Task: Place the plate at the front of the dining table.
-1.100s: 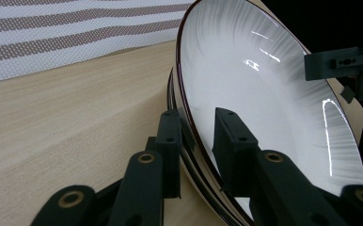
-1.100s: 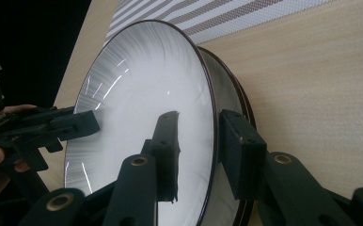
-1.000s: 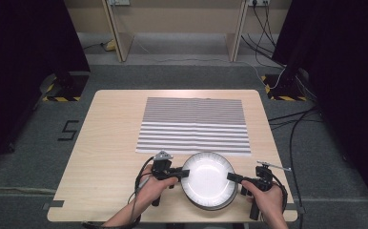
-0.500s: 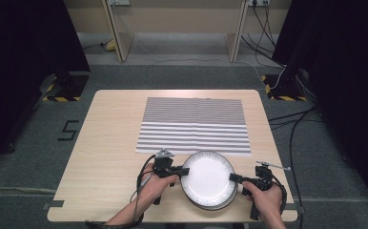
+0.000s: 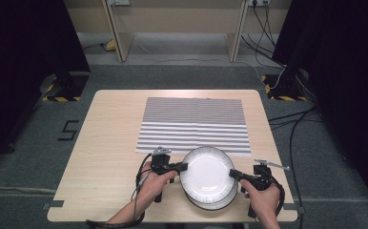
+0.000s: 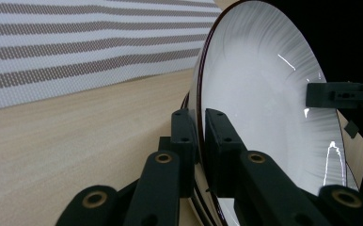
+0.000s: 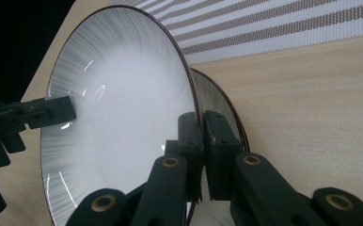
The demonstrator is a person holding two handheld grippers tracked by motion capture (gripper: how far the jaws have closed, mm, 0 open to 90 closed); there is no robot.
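Top plate [image 5: 207, 171] sits on a stack at the table's [image 5: 101, 157] near edge, between both grippers: left gripper [image 5: 183, 167] and right gripper [image 5: 233, 173] have just closed, clamped on opposite rims; mat [image 5: 194, 121] lies straight ahead.

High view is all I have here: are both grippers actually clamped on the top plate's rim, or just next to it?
Observer: Clamped. In the left gripper view the left gripper has its fingers shut on the rim of the top plate.
Operator: And the right one?
Observer: Same. The right gripper pinches the opposite rim, one finger on each face.
Operator: Is there only one plate under it?
Observer: At least one: the right gripper view shows a second plate just behind the top one, its rim outside the fingers. More I cannot tell.
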